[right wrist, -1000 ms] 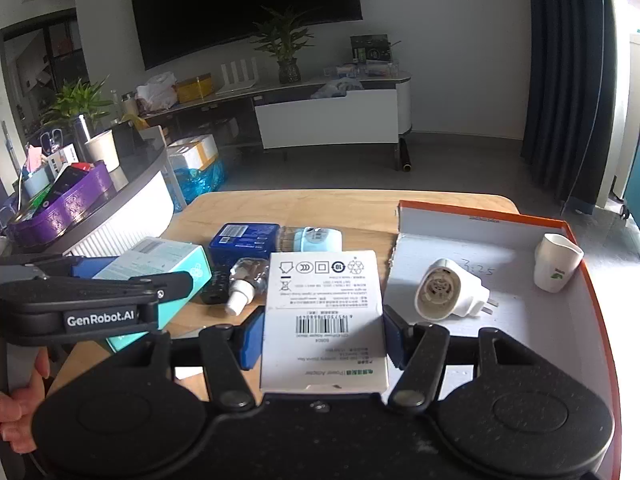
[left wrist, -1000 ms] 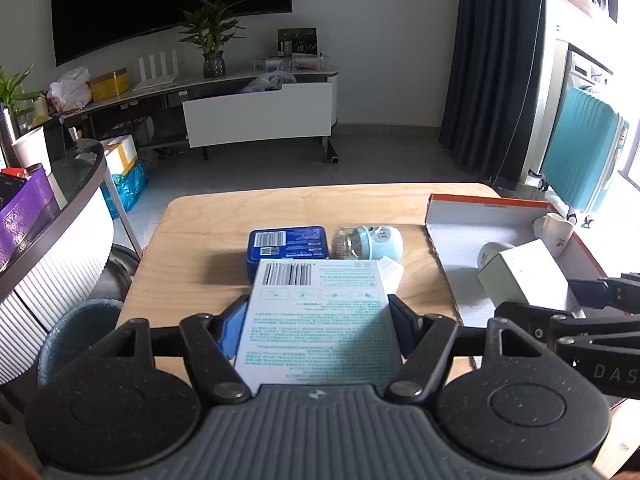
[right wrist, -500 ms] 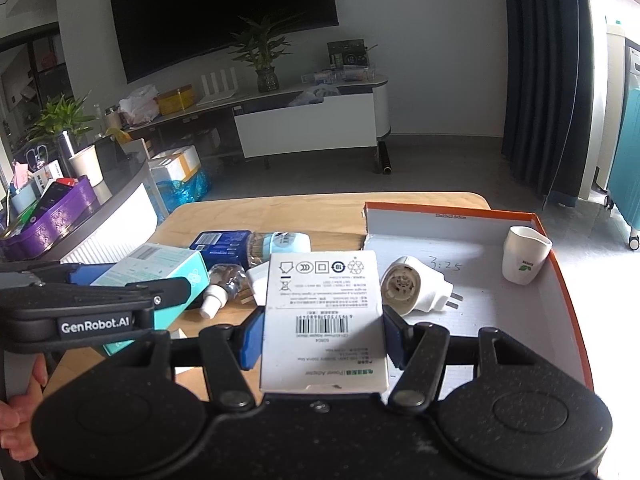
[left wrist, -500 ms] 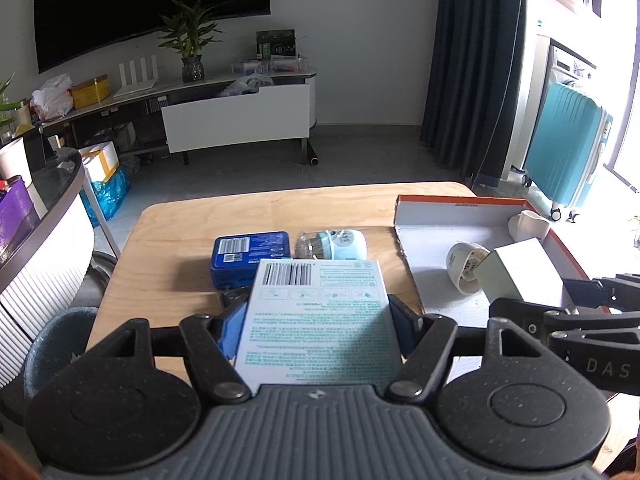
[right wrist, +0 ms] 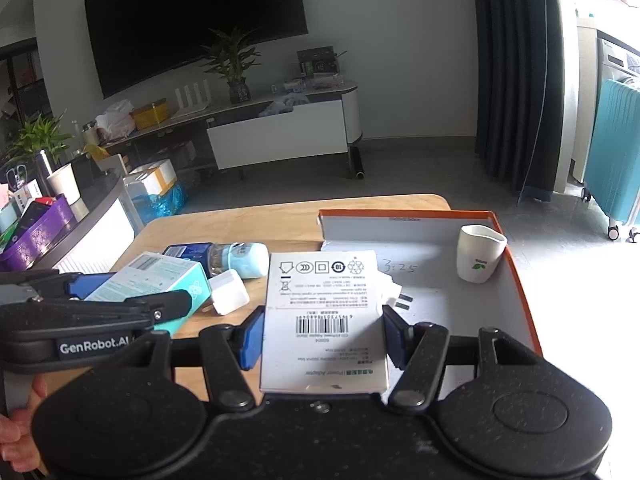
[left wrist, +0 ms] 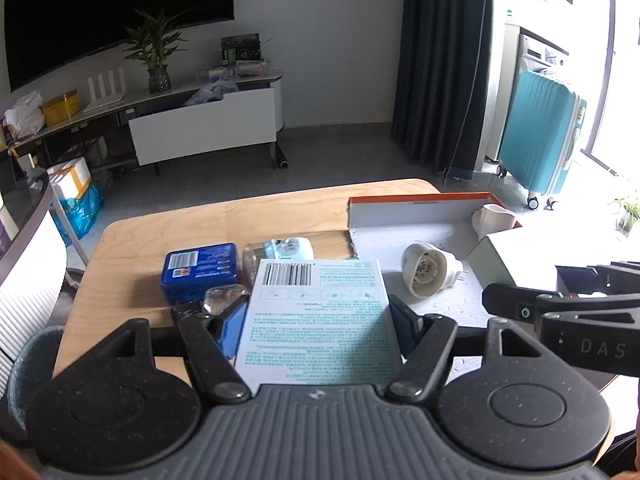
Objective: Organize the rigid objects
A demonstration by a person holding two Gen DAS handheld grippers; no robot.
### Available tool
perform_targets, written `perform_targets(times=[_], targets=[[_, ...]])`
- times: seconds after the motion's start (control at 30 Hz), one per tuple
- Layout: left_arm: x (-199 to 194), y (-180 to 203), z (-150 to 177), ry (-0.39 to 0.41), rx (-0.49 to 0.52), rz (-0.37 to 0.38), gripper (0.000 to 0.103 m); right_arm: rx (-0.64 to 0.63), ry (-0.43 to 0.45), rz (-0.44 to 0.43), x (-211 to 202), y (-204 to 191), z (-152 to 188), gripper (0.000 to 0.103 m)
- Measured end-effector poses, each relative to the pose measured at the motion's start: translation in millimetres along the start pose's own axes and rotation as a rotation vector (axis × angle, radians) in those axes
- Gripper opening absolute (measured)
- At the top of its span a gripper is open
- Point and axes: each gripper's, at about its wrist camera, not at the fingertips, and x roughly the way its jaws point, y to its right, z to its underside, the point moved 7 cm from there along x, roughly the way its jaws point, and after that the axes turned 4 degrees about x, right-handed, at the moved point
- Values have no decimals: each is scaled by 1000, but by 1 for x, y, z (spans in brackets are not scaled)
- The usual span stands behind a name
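Observation:
My left gripper (left wrist: 318,320) is shut on a white-and-teal box (left wrist: 318,320) with a barcode, held above the wooden table (left wrist: 168,232). It shows in the right wrist view (right wrist: 160,284) at the left. My right gripper (right wrist: 322,336) is shut on a white power-adapter box (right wrist: 324,316), held over the near edge of the orange-rimmed tray (right wrist: 516,276). That box shows in the left wrist view (left wrist: 516,256) at the right. In the tray (left wrist: 420,200) lie a white round plug adapter (left wrist: 426,274) and a white cup (left wrist: 494,216), also seen from the right wrist (right wrist: 478,254).
On the table lie a blue tin (left wrist: 200,270), a light-blue bottle (left wrist: 280,250) and a small clear bottle (left wrist: 222,296). A white charger cube (right wrist: 228,292) lies by the tray. A teal suitcase (left wrist: 536,140) stands at the right.
Both grippers have moved right with their boxes. The tray and its plug adapter now sit nearer the middle of the left view. The right box now covers most of the plug adapter.

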Motion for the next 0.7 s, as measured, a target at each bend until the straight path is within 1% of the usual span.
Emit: perform_targets(times=[0.4,0.7], targets=[[8,34,-10,8,25,47,71,34,24,53,-15,36,-5,71],[15,58,-19,18,43,76,71,65,31,81,-17,59,-4,71]])
